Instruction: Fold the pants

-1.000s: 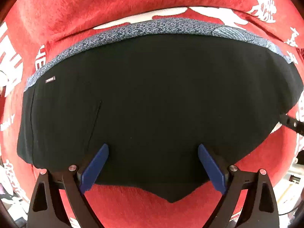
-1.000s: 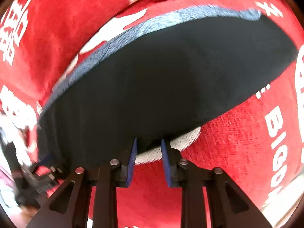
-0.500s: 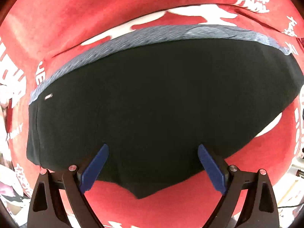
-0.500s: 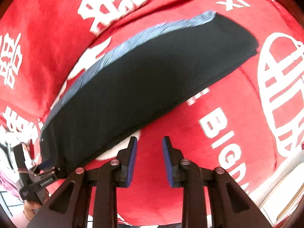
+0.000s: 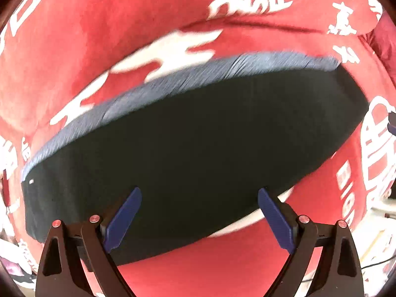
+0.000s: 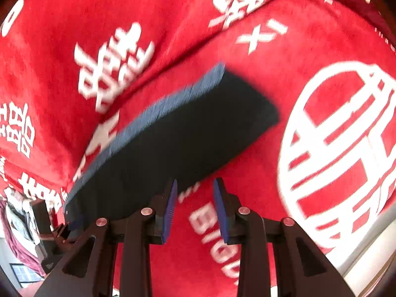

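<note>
The black pants [image 5: 193,148] lie folded flat on the red blanket [image 5: 123,24], their blue-grey waistband [image 5: 173,81] along the far edge. My left gripper [image 5: 199,193] hovers over the pants' near edge, open wide and holding nothing. In the right wrist view the pants [image 6: 178,143] stretch from the centre to the lower left. My right gripper [image 6: 195,182] hangs just off their near edge over bare blanket. Its jaws are opening with a narrow gap and nothing between them. The left gripper's body [image 6: 59,232] shows at the pants' lower-left end.
White printed characters and a ring emblem [image 6: 341,148] cover the blanket. A raised crease [image 6: 222,34] runs behind the pants. The blanket's edge and a pale floor [image 6: 371,252] lie at the lower right. Bundled clothes [image 6: 17,222] sit at the far left.
Both grippers have pulled back and risen, so the pants look smaller and farther off. The right gripper has left the pants' edge for bare blanket, and its gap has widened a little.
</note>
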A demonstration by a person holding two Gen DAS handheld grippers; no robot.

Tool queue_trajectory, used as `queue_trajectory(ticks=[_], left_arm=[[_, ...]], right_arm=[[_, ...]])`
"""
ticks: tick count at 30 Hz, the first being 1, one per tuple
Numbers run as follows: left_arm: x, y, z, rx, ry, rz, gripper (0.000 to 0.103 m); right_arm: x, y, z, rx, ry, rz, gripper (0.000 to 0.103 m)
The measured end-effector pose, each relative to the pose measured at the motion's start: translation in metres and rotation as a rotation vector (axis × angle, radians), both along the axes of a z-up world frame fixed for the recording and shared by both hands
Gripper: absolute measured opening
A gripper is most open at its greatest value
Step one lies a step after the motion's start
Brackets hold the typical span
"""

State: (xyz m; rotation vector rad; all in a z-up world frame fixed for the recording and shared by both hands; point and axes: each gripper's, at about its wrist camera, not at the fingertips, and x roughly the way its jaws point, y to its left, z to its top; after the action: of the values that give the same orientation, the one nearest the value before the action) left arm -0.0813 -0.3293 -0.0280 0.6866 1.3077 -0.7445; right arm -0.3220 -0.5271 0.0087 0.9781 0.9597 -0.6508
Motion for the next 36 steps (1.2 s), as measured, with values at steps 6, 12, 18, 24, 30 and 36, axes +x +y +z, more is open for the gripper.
queue_trajectory(ticks=[6, 12, 18, 24, 30, 36], left_arm=[[0.024, -0.046, -0.013, -0.014, -0.018, 0.119, 0.096], [0.023, -0.020, -0.044, 0.034, -0.039, 0.164, 0.096], [0.018, -0.017, -0.043, 0.047, -0.036, 0.152, 0.099], [0.009, -0.024, -0.046, 0.057, -0.048, 0.119, 0.099], [0.008, -0.032, -0.055, 0.062, -0.031, 0.136, 0.100], [0.009, -0.038, -0.054, 0.087, -0.041, 0.118, 0.100]], right_arm=[[-0.018, -0.070, -0.008, 0.088, -0.112, -0.065, 0.041], [-0.019, -0.073, -0.075, 0.252, -0.061, -0.104, 0.041], [-0.028, -0.082, -0.096, 0.290, -0.127, -0.214, 0.013], [-0.023, -0.079, -0.078, 0.206, -0.065, -0.128, 0.008], [-0.023, -0.077, -0.094, 0.175, 0.021, -0.088, 0.008], [-0.033, -0.069, -0.087, 0.225, 0.038, -0.059, 0.008]])
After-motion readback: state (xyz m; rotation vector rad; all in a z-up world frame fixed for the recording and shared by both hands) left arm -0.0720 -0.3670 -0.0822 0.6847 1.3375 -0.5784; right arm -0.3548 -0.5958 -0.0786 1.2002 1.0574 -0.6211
